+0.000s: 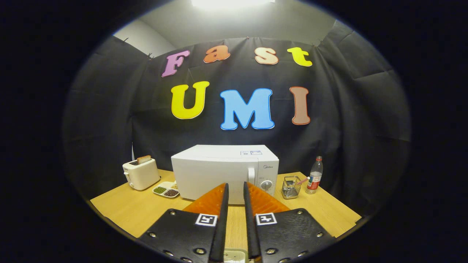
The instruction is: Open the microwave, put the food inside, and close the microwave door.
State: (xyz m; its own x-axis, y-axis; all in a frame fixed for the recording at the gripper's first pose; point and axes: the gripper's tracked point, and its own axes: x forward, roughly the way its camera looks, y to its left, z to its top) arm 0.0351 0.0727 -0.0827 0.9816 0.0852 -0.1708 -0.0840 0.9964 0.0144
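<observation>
A wooden table (135, 210) is seen stretching ahead of the gripper, and everything used in the task is laid out on it. The largest thing on it is the white microwave (215, 175), set squarely at the middle of the far side, its door shut and facing the gripper; it appears to have been placed so that the door can be reached straight on. The door handle (251, 175) is found on the door's right side, with the control knob (266, 185) just right of it on the panel.

Left of the microwave a white toaster (140, 174) is stood, a slice of bread (143, 159) sticking up from its slot. Between toaster and microwave a small divided dish (166, 190) of beans or seeds is laid. To the right, a wire basket (291, 187) and, just beside it, a plastic bottle (314, 175) are kept clear of the door, probably so that it is not obstructed.

The gripper (236, 188) is held low and well short of the microwave, its fingers close together with a narrow gap between them and nothing clamped. A pale object (234, 255) is glimpsed below the fingers; whether it is the food cannot be told.

The task is judged to be at its beginning: the door is not yet opened.
</observation>
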